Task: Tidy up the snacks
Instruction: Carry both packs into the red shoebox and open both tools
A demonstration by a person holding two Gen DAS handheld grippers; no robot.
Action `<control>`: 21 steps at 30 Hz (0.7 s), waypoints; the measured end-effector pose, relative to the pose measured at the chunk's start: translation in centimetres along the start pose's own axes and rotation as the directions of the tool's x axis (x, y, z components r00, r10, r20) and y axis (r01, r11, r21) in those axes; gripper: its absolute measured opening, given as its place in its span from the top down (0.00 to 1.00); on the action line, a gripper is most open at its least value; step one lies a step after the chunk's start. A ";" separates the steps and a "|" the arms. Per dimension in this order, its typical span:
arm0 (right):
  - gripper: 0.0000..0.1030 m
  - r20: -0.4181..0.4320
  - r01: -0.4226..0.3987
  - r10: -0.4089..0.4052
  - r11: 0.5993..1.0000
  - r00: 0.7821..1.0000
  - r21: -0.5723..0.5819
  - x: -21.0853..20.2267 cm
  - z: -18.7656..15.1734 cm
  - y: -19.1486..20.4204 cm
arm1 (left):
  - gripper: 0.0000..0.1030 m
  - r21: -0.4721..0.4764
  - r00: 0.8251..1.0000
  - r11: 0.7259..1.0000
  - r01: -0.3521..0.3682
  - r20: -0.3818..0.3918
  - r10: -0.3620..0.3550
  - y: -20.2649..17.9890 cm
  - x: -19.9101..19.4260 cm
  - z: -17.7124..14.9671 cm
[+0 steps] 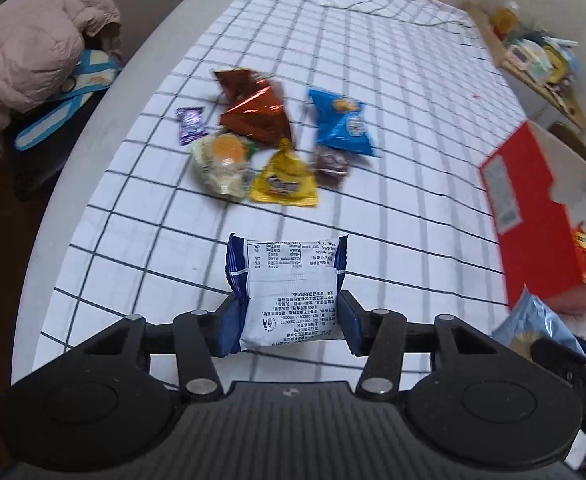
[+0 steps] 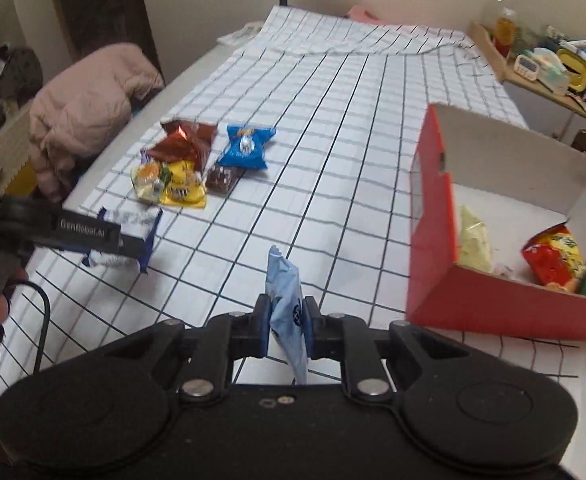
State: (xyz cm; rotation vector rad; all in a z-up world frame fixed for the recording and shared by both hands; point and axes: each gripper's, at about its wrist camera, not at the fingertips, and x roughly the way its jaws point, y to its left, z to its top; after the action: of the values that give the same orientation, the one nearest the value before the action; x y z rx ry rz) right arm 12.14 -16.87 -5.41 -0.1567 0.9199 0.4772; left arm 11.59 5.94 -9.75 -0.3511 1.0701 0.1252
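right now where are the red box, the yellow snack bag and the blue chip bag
red box (image 2: 433,216), right wrist view, on its red left wall
yellow snack bag (image 1: 284,182), left wrist view, on its printed front
blue chip bag (image 1: 343,122), left wrist view, on its middle

Soft, even indoor light is falling across both views; its source is not showing. Shadows under the snacks (image 1: 269,140) are lying faint and short. Glare is glinting off the brown foil bag (image 1: 253,108). Fisheye distortion is bending the cloth (image 2: 353,140) grid and darkening the corners. Motion blur is smearing the red box (image 1: 533,208) and possibly the shelf (image 1: 533,56) clutter.
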 end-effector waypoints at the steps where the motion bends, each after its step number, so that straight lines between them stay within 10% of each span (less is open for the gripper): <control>1: 0.86 0.010 0.001 -0.001 1.000 1.000 0.004 -0.6 0.1 -0.2 | 0.53 0.010 1.000 1.000 0.013 0.002 -0.013 -0.5 -0.5 0.0; 3: 0.86 0.032 0.003 -0.003 1.000 0.999 0.013 -1.8 0.3 -0.6 | 0.71 0.041 1.000 0.999 0.029 0.003 -0.030 -1.6 -1.4 0.1; 10: 0.86 0.094 0.013 -0.017 0.999 0.995 0.048 -4.6 0.8 -3.2 | 0.71 0.118 0.997 0.991 0.062 0.048 -0.068 -5.8 -3.3 0.5; 21: 0.86 0.114 -0.067 0.058 0.995 0.992 0.077 -4.5 -1.1 -6.1 | 0.62 -0.027 0.999 0.999 -0.017 -0.041 0.015 -4.8 0.7 1.5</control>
State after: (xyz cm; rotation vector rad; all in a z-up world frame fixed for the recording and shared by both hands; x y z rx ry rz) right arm 11.83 -24.12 -2.92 -0.0276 0.8342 0.5013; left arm 14.47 1.88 -8.69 -0.3714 1.1128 0.1477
